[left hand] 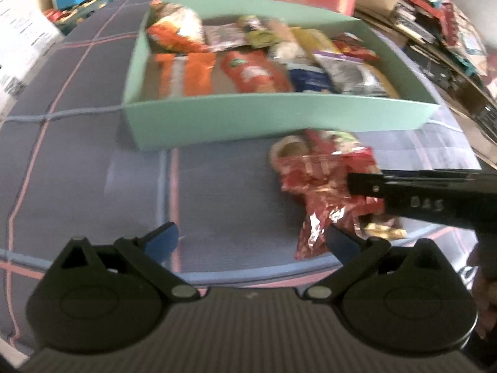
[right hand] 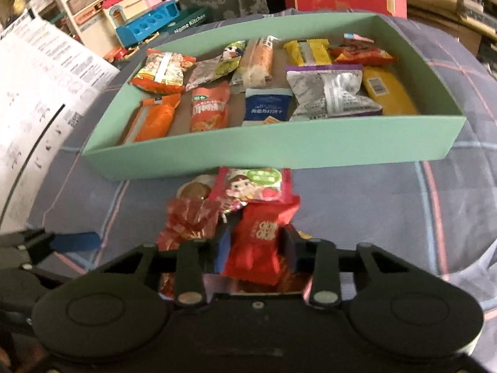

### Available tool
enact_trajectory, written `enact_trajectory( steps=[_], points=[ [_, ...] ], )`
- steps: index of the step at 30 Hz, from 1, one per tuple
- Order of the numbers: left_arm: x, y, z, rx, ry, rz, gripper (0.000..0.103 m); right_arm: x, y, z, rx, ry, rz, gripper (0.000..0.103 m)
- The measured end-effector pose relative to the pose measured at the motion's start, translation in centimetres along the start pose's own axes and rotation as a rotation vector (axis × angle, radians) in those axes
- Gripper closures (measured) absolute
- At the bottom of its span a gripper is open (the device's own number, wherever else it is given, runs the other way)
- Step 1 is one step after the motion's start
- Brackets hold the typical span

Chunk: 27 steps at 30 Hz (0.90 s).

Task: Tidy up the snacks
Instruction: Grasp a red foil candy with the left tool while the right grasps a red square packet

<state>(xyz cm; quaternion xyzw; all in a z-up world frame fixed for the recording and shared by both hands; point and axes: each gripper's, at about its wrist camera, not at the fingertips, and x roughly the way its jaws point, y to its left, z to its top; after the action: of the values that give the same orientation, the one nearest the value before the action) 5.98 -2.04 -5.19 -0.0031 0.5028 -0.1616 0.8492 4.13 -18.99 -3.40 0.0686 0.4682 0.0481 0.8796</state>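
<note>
1. The right claw (right hand: 256,248) is clenched on a red packet (right hand: 259,242). Its blue pads press the packet's two sides, and the packet's top sticks out forward past the tips.
2. The left claw (left hand: 251,239) is released, jaws spread wide with nothing between them. It hangs over the surface (left hand: 93,161) just left of the loose pile.
3. The red packet stands at the near end of a small heap on the surface: a crinkled foil bag (right hand: 189,220) touches it on the left, and a pink candy bag (right hand: 257,186) lies just beyond, close to the near wall of the green box (right hand: 279,149).
4. The packet's long axis seems to run along the claw's fingers, its printed top pointing away toward the box; the lower end is hidden behind the claw.
5. To do this step well, I judge the lift should go straight up first, so the foil bag does not drag along.
6. Carry it clear over the near wall, which stands tall enough to catch a low packet.
7. The box already holds two rows of snacks, most lying with long axes front to back. Bare floor shows between the orange packs (right hand: 183,115) at the near left; lay the packet there, in line with its neighbours.
8. Open only once it rests flat, or it may tip onto the next pack.
</note>
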Motion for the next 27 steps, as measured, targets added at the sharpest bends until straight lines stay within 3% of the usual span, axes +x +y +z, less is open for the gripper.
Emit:
enact_trajectory(
  steps=[6,10,13,15,16,21,27],
  points=[
    [0.2,-2.8,0.7,0.048,0.008,-0.056,0.0,-1.3,-3.8,-0.9,0.088,-0.022,-0.026,0.071],
    [1.7,-4.6,1.1,0.078,0.029,-0.014,0.001,-2.0,-5.5,-1.6,0.138,-0.036,-0.036,0.071],
    [2.9,-5.5,1.2,0.11,0.031,0.054,0.018,-2.2,-6.1,-2.0,0.156,-0.04,-0.032,0.071],
    [2.7,-6.1,1.1,0.16,0.004,0.088,0.054,-2.2,-6.1,-1.8,0.156,-0.037,-0.031,0.071],
    [2.6,-6.2,1.0,0.176,-0.007,0.095,0.06,-2.2,-6.1,-1.8,0.155,-0.035,-0.029,0.071],
    [1.9,-4.7,0.9,0.122,-0.012,0.057,0.065,-2.6,-5.7,-1.4,0.158,-0.051,-0.006,0.079],
    [0.9,-3.4,0.6,0.095,-0.028,0.022,0.066,-3.5,-4.8,-1.3,0.112,-0.075,-0.016,0.079]
  ],
)
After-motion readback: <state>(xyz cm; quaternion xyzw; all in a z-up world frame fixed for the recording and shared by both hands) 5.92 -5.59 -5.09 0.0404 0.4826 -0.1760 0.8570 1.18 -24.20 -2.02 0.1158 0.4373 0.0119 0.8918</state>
